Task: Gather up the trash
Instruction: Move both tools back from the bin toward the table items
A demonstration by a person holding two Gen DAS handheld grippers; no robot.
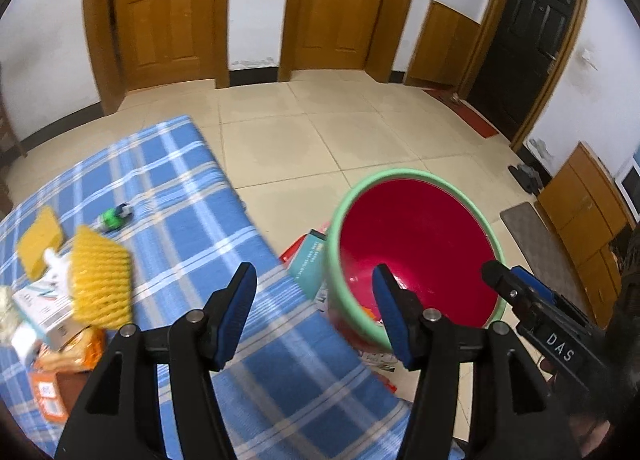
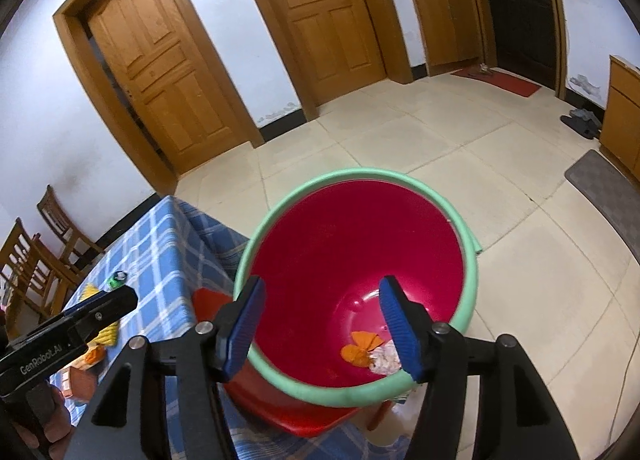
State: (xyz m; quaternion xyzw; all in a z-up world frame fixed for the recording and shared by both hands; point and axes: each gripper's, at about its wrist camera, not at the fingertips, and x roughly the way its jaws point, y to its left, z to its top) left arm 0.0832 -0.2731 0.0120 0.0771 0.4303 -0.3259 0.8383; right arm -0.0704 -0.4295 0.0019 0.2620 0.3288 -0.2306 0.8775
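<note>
Both your left gripper (image 1: pixel 314 314) and right gripper (image 2: pixel 322 324) gape empty; swinging back carelessly could tip the bucket (image 2: pixel 468 260) at lower center.

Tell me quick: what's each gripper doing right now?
Left gripper: open, holding nothing, above the table.
Right gripper: open, holding nothing, above the bucket.

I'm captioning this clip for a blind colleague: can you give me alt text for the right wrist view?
The open, empty right gripper hangs above a red bucket with a green rim, which holds orange scraps and a crumpled white wad. At left is a table in a blue plaid cloth, and the left gripper pokes in.
</note>
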